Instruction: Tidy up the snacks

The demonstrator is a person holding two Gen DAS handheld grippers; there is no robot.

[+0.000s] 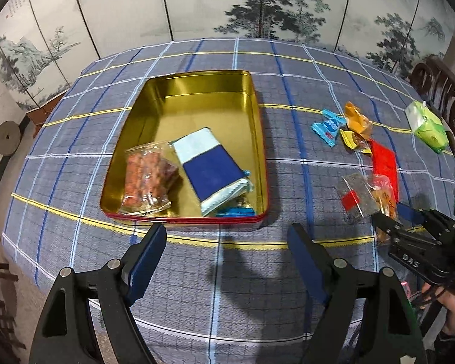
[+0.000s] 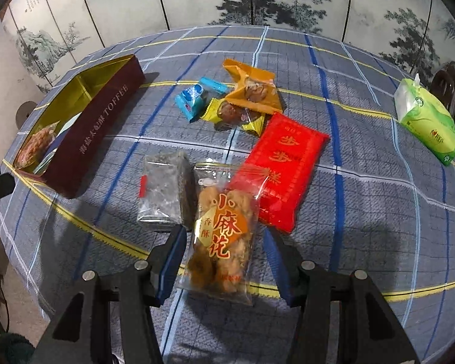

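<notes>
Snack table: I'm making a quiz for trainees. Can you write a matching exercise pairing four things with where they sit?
Things:
1. blue-and-white packet
2. twist-snack bag
3. green tissue pack
4. red packet

Places:
A. between the right gripper's fingers
B. inside the tin
C. alone at the cloth's far right
D. beside the twist-snack bag, partly under its top edge

Pairs: 1-B, 2-A, 3-C, 4-D

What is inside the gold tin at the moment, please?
The gold tin holds a clear bag of reddish snacks and a blue-and-white packet. A blue wrapper peeks out beneath that packet; the rest of it is covered.
</notes>
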